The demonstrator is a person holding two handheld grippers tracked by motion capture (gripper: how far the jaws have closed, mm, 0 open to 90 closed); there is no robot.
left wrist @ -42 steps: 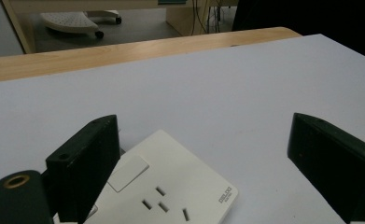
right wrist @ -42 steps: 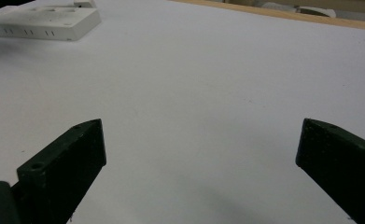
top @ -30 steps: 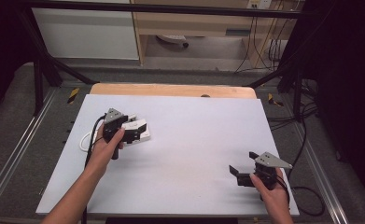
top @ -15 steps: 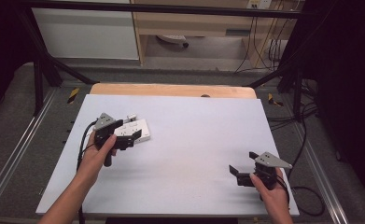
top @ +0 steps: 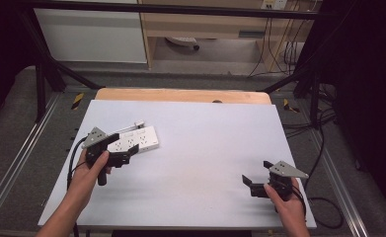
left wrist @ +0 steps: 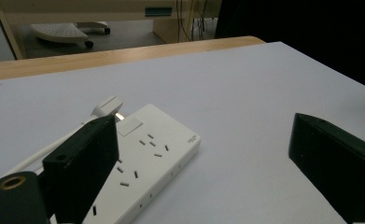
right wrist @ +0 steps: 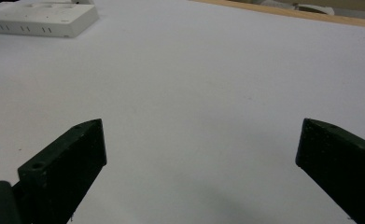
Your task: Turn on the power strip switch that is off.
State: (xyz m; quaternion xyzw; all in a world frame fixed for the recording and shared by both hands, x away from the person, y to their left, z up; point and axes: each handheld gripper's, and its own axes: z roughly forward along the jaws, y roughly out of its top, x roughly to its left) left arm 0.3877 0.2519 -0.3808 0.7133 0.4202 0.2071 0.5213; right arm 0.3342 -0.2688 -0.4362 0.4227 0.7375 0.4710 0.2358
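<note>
The white power strip (top: 135, 140) lies flat on the table (top: 205, 148), toward its left side, just ahead of the left claw (top: 126, 152), whose jaws stand wide with nothing between them. The left gripper view shows its socket slots and a plug (left wrist: 106, 106) at its far end, the strip (left wrist: 138, 172) running under the left jaw. The right claw (top: 254, 185) hovers wide apart and empty near the table's right front, well apart from the strip.
</note>
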